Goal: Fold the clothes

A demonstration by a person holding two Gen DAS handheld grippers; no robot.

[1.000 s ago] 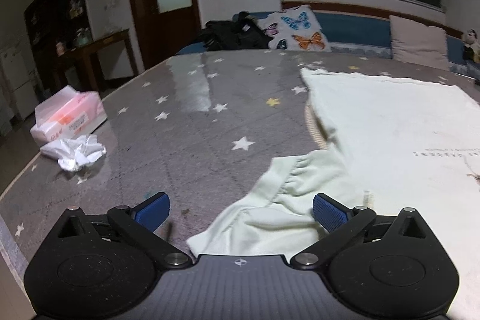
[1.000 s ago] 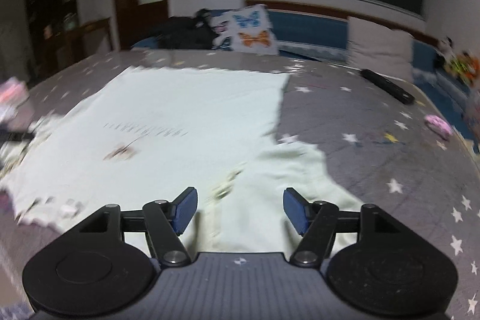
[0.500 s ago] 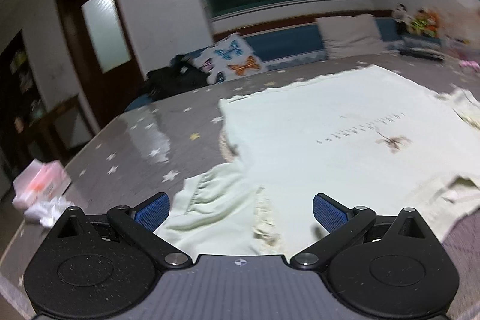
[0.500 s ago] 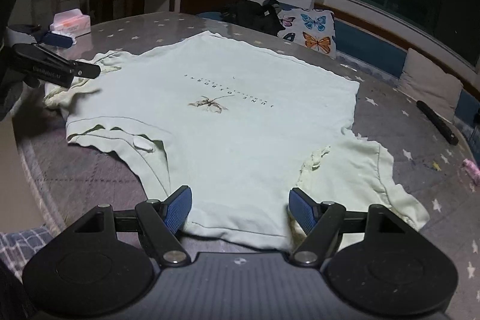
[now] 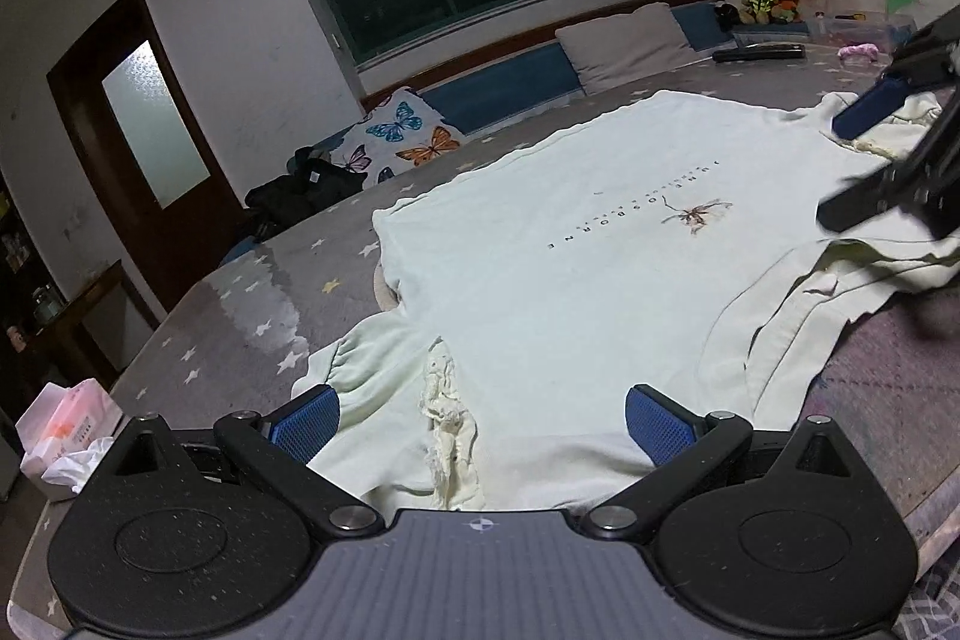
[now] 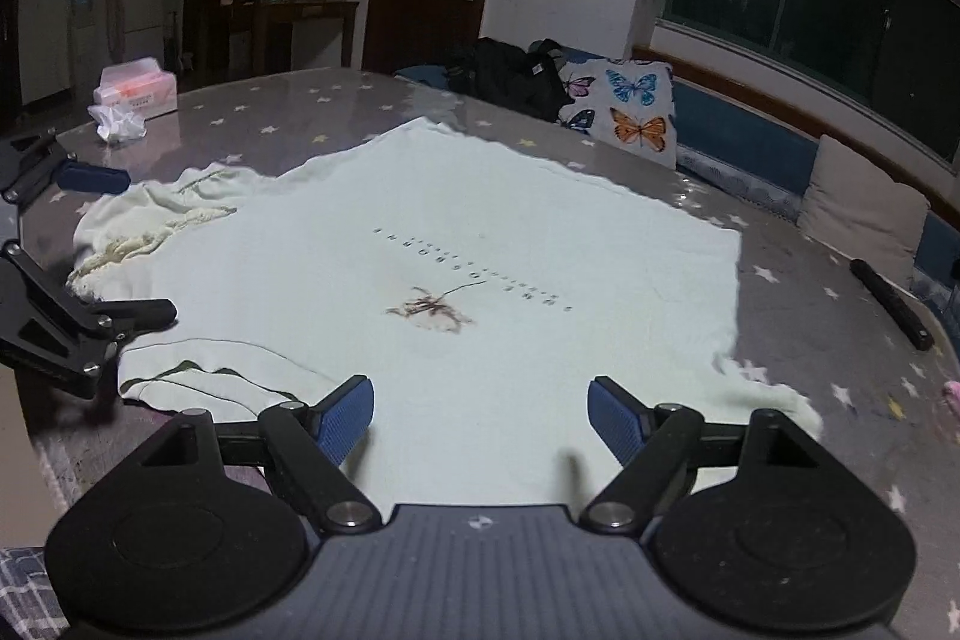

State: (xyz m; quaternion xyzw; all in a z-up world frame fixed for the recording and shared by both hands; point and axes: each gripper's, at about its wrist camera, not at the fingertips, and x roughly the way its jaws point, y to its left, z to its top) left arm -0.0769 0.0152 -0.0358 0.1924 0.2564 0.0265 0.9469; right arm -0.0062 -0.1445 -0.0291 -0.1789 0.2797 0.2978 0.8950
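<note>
Pale green cotton, the shirt (image 5: pixel 588 244) lies spread flat and print-up on the starred surface (image 5: pixel 258 340), neckline toward me, hem away. I have my left gripper (image 5: pixel 480 424) over one sleeve (image 5: pixel 384 388) and my right gripper (image 6: pixel 480 418) over the opposite shoulder; both sets of fingers stand wide apart, holding nothing. Each sleeve lies directly under its own gripper, so neither is nearer. Whether any fold exists I can't tell.

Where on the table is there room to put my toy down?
Bare starry table lies between the shirt and the tissue box, and more right of the shirt toward the black remote. The near edge is crowded: both open grippers, left and right, hover over the shirt there.
</note>
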